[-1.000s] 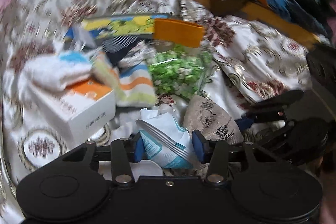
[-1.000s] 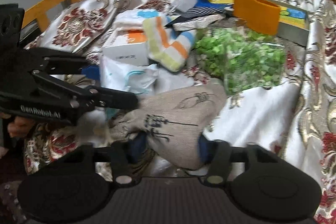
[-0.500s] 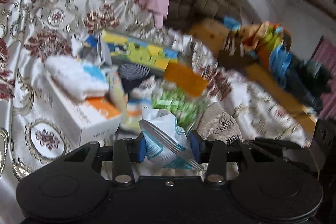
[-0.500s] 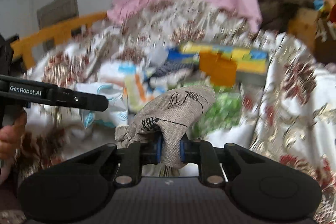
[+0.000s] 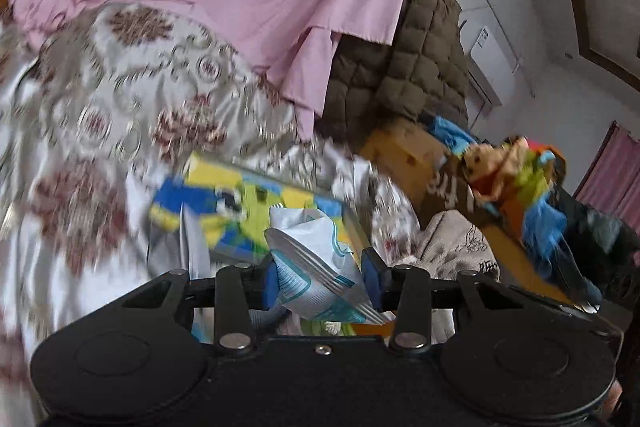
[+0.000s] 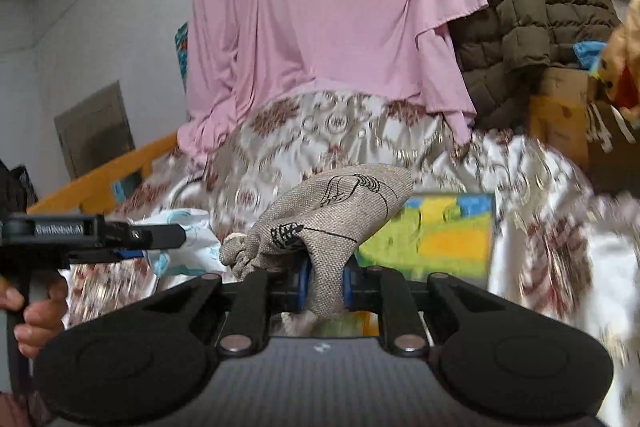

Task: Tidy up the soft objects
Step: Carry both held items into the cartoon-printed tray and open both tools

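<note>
My left gripper [image 5: 320, 281] is shut on a crumpled white and teal packet [image 5: 316, 267], held up above the patterned bedspread [image 5: 100, 131]. My right gripper [image 6: 325, 285] is shut on a beige burlap pouch [image 6: 336, 215] with black drawings, its tied neck hanging to the left. In the left wrist view the same pouch [image 5: 456, 243] shows to the right of the packet. The left gripper [image 6: 120, 239] with a hand [image 6: 36, 319] on its handle and the packet [image 6: 184, 235] appear at the left of the right wrist view.
A yellow, green and blue box [image 5: 248, 211] lies on the bedspread beneath both grippers; its lid [image 6: 440, 235] shows blurred. A pink cloth [image 6: 320, 19] and a brown quilted jacket [image 6: 528, 11] hang behind. A cardboard box [image 5: 404, 155] and a colourful plush toy [image 5: 516, 179] sit at right. An orange bed rail [image 6: 100, 183] runs along the left.
Both grippers have lifted off the pile with the packet and the pouch. The right jaws closed tight on the pouch's neck. The socks, white box and green bag have dropped out of view.
</note>
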Demonstrator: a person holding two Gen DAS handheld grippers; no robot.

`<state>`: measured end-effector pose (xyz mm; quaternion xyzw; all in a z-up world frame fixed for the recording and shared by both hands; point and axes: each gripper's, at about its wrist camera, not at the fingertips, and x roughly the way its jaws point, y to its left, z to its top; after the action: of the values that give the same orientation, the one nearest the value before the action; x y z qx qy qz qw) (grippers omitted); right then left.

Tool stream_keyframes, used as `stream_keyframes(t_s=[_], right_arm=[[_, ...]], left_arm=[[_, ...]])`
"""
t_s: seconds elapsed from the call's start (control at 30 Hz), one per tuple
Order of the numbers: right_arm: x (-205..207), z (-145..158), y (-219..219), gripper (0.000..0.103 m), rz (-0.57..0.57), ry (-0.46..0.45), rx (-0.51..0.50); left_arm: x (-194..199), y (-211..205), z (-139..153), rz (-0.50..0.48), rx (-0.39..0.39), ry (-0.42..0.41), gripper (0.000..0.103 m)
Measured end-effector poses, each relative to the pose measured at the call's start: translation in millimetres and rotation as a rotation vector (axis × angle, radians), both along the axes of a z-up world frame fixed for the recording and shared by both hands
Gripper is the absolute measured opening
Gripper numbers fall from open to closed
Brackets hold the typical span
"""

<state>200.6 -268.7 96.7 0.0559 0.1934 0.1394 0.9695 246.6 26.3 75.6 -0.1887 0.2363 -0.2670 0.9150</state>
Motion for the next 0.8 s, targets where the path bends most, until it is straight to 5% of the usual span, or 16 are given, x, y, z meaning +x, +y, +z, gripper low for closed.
stream_keyframes(t_s=[0.17,0.4,0.8], right_arm=[[94,1,-8,0.019,-0.066,0.027,0.020],[186,-36,-27,0.019,-0.131,0.155,-0.007],[237,-92,-35,0.019,-0.173,0.352,-0.074]], left_arm=[[79,-17,5,0.032,0.039,-0.027,0.044],[171,-52,-29,0.057,0.041,0.045,0.044],[233,-98,-93,0.037,0.097,0.221,0.044]])
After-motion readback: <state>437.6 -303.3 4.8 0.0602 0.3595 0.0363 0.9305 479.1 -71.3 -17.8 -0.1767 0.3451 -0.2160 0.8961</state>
